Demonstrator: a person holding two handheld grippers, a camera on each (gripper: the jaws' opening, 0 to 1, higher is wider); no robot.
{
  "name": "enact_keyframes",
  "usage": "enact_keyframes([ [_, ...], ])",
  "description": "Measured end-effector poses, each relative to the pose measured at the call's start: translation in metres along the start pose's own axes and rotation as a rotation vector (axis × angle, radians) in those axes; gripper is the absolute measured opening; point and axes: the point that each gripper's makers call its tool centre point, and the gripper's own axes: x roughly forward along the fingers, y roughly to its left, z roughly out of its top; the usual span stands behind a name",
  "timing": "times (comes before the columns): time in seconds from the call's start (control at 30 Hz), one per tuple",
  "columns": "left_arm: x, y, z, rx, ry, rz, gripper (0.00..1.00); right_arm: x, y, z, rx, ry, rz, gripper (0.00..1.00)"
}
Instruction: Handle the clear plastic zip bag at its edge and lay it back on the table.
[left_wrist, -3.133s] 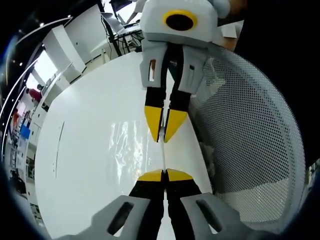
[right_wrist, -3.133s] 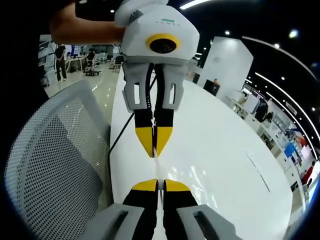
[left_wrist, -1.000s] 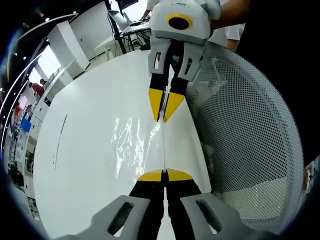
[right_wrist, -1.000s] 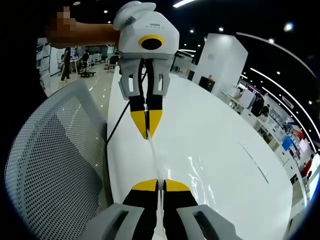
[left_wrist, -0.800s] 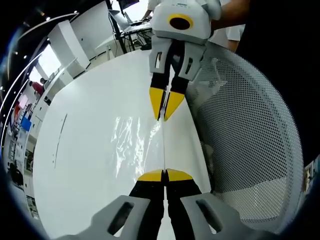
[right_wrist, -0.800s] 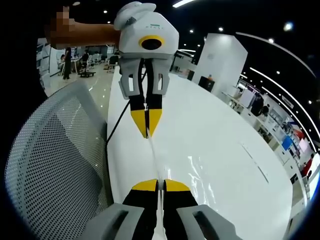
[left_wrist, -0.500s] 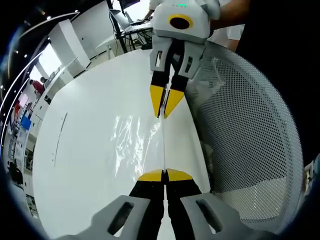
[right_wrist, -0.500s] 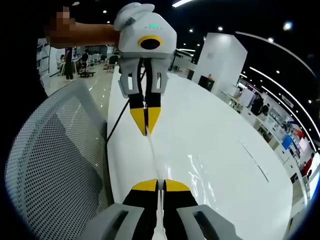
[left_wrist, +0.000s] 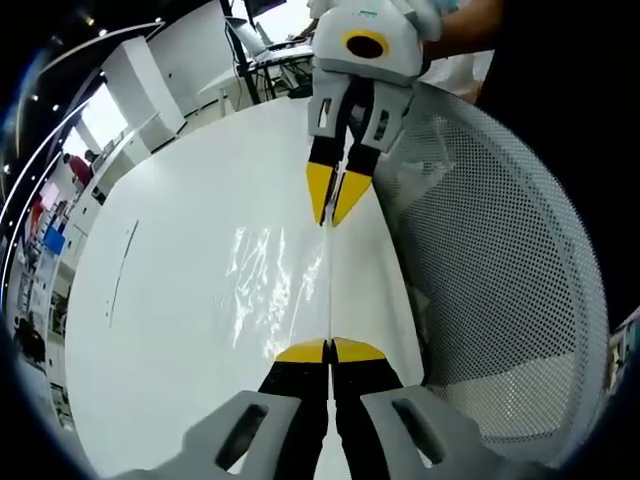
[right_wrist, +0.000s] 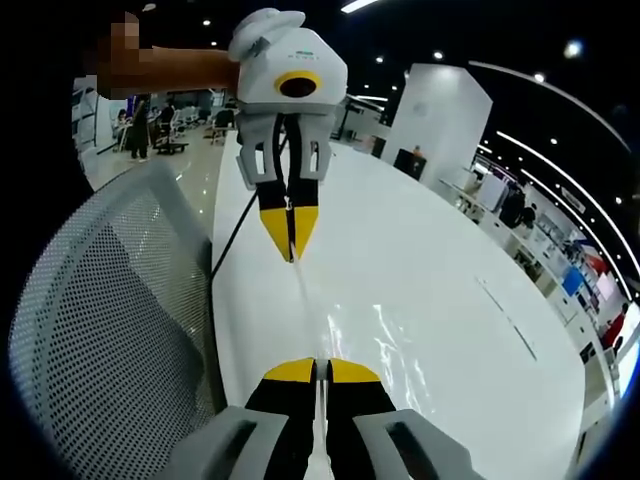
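The clear plastic zip bag hangs stretched edge-on between my two grippers above the white table; its glossy film catches the light. My left gripper is shut on one end of the bag's edge, and the right gripper faces it, shut on the far end. In the right gripper view the bag's thin edge runs from my right gripper up to the left gripper, both pinching it. The bag's sheen shows over the table.
A white mesh chair back stands close beside the table edge, also the chair back. A dark cable runs along the table's side. A person's arm holds the left gripper. Desks and people are far off.
The two grippers have drawn a little farther apart since a second ago, pulling the bag's edge longer between them. Both stay shut on it.
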Motion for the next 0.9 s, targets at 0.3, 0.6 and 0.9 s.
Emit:
enact_keyframes([
  [0.3,-0.002,0.001,-0.004,-0.012,-0.001,0.007,0.0,-0.001,0.0,-0.004,0.003,0.009,-0.002,0.0],
  [0.6,-0.011,0.001,-0.028,-0.042,0.041,0.021,0.0,-0.014,-0.008,-0.024,0.018,0.046,-0.022,0.0],
  [0.9,-0.012,0.008,-0.017,-0.053,0.016,0.052,0.0,-0.015,-0.007,-0.024,0.008,0.054,-0.02,0.0],
])
